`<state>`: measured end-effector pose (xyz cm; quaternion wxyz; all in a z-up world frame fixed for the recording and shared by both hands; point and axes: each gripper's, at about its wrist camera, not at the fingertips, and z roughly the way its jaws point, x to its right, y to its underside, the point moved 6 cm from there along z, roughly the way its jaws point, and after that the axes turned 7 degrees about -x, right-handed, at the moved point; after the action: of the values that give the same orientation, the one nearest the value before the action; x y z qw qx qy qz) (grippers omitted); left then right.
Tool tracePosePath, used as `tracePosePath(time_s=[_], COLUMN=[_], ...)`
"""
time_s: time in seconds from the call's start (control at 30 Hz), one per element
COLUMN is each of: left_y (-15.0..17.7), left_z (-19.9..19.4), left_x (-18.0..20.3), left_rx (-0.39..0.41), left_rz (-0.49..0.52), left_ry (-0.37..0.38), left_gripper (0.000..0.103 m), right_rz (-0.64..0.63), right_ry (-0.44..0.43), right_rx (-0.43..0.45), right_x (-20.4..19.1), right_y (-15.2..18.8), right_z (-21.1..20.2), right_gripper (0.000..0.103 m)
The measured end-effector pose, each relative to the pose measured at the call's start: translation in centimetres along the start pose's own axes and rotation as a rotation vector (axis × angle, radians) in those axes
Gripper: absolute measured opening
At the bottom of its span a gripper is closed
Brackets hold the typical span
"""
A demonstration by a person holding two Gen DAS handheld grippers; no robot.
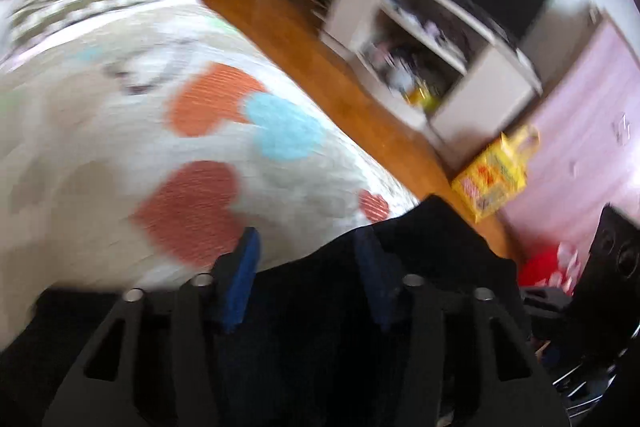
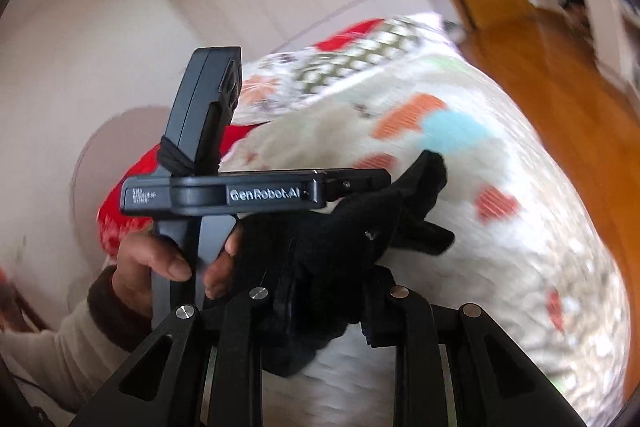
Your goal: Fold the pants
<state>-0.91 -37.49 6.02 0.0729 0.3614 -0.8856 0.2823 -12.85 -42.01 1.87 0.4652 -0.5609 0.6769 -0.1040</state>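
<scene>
Gripping bunched black pants [image 2: 344,227] w/ my right gripper [image 2: 332,303], fingers clamped on the cloth, over the heart-print bedspread [image 2: 520,267]. My left gripper [image 1: 308,259]: blue pads [image 1: 244,267] apart, pants lying between, not pinched. My hand [image 2: 160,263] holds its handle; "GenRobot.AI" reads on the side. Yellow box [image 1: 496,175] far right on floor.

Shelf [image 1: 432,39] contents motion-blurred; pants [image 1: 400,267] cut off below.

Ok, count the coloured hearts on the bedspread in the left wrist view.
4: an orange heart, a blue heart touching it, a big red heart below, a small red heart by the pants. Blur may hide paler ones.
</scene>
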Motion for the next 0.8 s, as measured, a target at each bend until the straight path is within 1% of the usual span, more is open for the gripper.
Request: tracePosePath(time_s=[0.03,0.07,0.13,0.17,0.2,0.23,0.27,0.3,0.33,0.37,0.4,0.43,0.47,0.5,0.53,0.6,0.67,0.77,0.8], left_y=[0.5,1.1,3.0,4.1,5.5,6.8,7.9,9.1,10.1,11.1,11.9,12.7,13.3,13.8,14.1,14.5,15.3,15.5,15.3], left_z=[-1.9,-3.3,-6.3,-7.5,-8.6,-9.3,-9.8,-10.1,-10.3,-10.5,-10.5,-10.5,-10.3,-10.0,-9.6,-8.7,-7.3,-5.1,-4.6], left_x=[-1.9,-3.2,-6.5,-8.0,-9.4,-10.8,-11.6,-12.4,-12.9,-13.6,-13.9,-14.1,-14.0,-13.8,-13.4,-12.5,-11.7,-10.6,-10.4], left_rx=[0.034,0.06,0.105,0.118,0.131,0.141,0.145,0.14,0.132,0.127,0.13,0.135,0.136,0.133,0.127,0.113,0.084,0.032,0.032], left_rz=[-0.063,-0.111,-0.211,-0.258,-0.308,-0.349,-0.379,-0.408,-0.432,-0.454,-0.476,-0.491,-0.499,-0.504,-0.509,-0.506,-0.496,-0.471,-0.459], left_ry=[-0.018,-0.03,-0.032,-0.034,-0.045,-0.06,-0.073,-0.086,-0.092,-0.09,-0.08,-0.07,-0.064,-0.058,-0.051,-0.028,-0.025,-0.071,-0.109], left_gripper=[0.072,0.075,0.076,0.08,0.084,0.084,0.084,0.084,0.084,0.084,0.084,0.084,0.084,0.084,0.084,0.084,0.084,0.084,0.084], right_rz=[-0.041,-0.083,-0.163,-0.207,-0.232,-0.266,-0.285,-0.291,-0.278,-0.257,-0.242,-0.239,-0.239,-0.235,-0.231,-0.22,-0.206,-0.205,-0.222], right_ry=[-0.017,-0.036,-0.063,-0.082,-0.102,-0.133,-0.141,-0.132,-0.132,-0.161,-0.203,-0.223,-0.234,-0.221,-0.2,-0.104,-0.047,0.002,0.047], right_rx=[-0.011,-0.028,-0.068,-0.096,-0.123,-0.178,-0.225,-0.301,-0.353,-0.395,-0.388,-0.364,-0.338,-0.3,-0.276,-0.212,-0.199,-0.212,-0.214], right_x=[-1.6,-3.2,-6.1,-7.7,-8.7,-10.2,-10.9,-11.5,-11.5,-11.8,-12.0,-12.0,-11.9,-11.2,-10.8,-8.5,-7.1,-5.8,-5.6], right_y=[-0.5,-0.8,-0.7,-0.4,0.0,0.8,1.5,2.7,3.3,3.9,3.9,3.7,3.2,2.4,1.9,0.1,-0.5,-1.4,-1.7], right_z=[0.6,1.5,3.6,5.2,6.3,8.8,10.8,13.3,14.6,15.1,14.5,13.6,12.5,11.0,10.3,9.0,8.7,10.7,12.0], right_gripper=[0.024,0.024,0.024,0.025,0.029,0.035,0.042,0.053,0.053,0.053,0.053,0.055,0.058,0.063,0.069,0.069,0.069,0.066,0.065])
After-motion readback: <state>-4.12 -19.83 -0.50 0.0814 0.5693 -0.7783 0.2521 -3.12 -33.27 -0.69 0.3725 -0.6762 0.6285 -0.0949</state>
